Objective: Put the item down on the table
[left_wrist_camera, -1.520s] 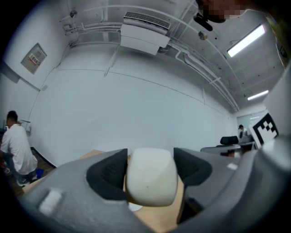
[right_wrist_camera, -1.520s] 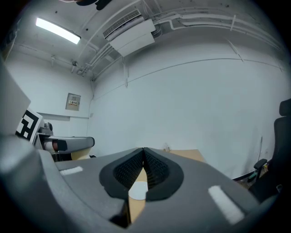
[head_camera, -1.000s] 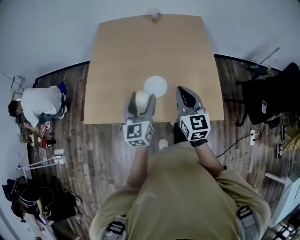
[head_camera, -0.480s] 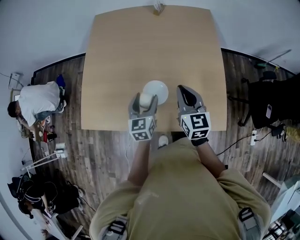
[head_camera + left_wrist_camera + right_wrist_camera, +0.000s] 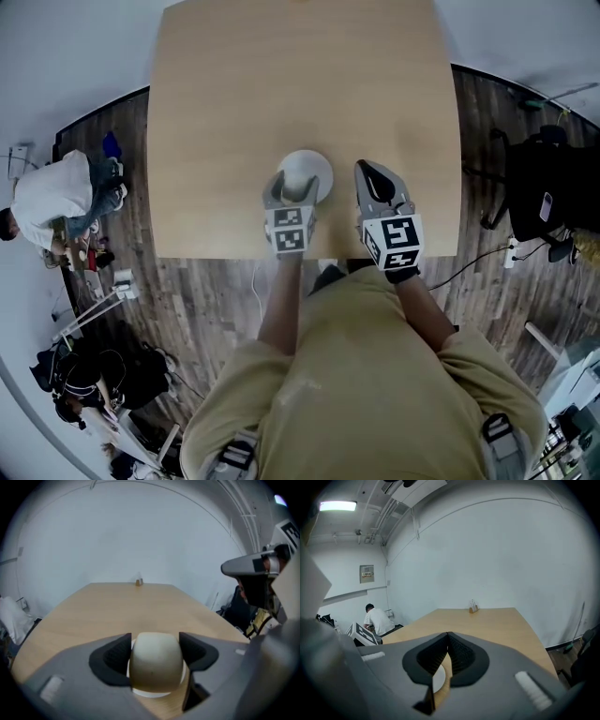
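Note:
A cream, rounded cup-like item sits between the jaws of my left gripper, which is shut on it. Directly under it lies a white saucer on the wooden table. From the head view, the left gripper holds the item over the near part of the saucer. Whether the item touches the saucer is hidden. My right gripper hovers just right of the saucer, jaws shut with nothing between them.
A small holder stands at the table's far edge. A person in a white shirt crouches on the floor to the left among bags and gear. A dark chair stands to the right. The table's near edge runs just below both grippers.
My left gripper has carried the item rightward and forward, from beside the saucer to over it. The right gripper has kept its place next to the saucer.

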A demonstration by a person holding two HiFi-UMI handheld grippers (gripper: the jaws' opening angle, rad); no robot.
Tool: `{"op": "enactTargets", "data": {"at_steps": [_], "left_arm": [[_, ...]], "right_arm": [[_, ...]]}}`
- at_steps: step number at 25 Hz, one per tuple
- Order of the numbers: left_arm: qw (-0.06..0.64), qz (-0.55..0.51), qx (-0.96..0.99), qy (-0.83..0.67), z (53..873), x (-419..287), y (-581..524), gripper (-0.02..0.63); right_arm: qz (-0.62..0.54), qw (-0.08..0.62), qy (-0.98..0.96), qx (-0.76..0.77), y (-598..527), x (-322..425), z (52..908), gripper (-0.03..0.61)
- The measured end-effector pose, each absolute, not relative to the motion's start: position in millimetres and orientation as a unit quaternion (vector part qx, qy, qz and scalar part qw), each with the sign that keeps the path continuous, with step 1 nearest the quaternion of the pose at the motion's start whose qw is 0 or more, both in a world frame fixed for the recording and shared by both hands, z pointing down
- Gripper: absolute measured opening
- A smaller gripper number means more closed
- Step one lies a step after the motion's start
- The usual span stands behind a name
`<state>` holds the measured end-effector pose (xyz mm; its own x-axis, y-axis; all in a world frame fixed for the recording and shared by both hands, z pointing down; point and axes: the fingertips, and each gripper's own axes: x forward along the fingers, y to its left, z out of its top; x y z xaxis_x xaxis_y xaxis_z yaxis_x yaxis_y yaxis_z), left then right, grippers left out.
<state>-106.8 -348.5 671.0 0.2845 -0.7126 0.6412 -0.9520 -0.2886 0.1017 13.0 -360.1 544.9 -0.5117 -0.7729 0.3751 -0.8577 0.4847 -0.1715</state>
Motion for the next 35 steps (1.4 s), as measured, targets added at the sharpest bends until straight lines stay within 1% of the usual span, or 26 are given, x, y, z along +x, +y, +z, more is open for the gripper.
{"op": "enactTargets", "data": {"at_steps": [5,11,18,20,21,23,24,31,33,35], "left_arm": [[0.272,0.288,0.752,-0.527,715,-101,-359,0.318],[0.290,0.325,0.736,-0.518,746,-101,-366,0.319],[0.280,0.347,0.729,-0.519,766,-100,-367,0.321],[0.282,0.336,0.732,-0.521,765,-99,-369,0.322],[0.284,0.321,0.735,-0.525,761,-99,-370,0.335],[0.287,0.287,0.741,-0.535,748,-100,-373,0.409],[0.285,0.272,0.744,-0.540,741,-102,-374,0.417],[0.247,0.196,0.760,-0.568,666,-125,-359,0.413],[0.228,0.166,0.769,-0.573,634,-130,-353,0.378],[0.213,0.144,0.776,-0.576,605,-137,-343,0.370]], "right_arm": [[0.190,0.134,-0.846,0.480,-376,21,567,0.008],[0.200,0.140,-0.843,0.479,-386,19,578,0.006],[0.202,0.143,-0.845,0.474,-381,17,580,0.007],[0.201,0.142,-0.846,0.473,-378,16,578,0.006],[0.199,0.141,-0.846,0.473,-376,15,577,0.006],[0.195,0.138,-0.848,0.474,-372,14,572,0.006],[0.193,0.136,-0.849,0.473,-369,13,569,0.008],[0.167,0.119,-0.857,0.473,-346,4,539,0.006],[0.157,0.112,-0.859,0.474,-339,0,528,0.006],[0.146,0.104,-0.861,0.477,-330,-4,516,0.006]]}}
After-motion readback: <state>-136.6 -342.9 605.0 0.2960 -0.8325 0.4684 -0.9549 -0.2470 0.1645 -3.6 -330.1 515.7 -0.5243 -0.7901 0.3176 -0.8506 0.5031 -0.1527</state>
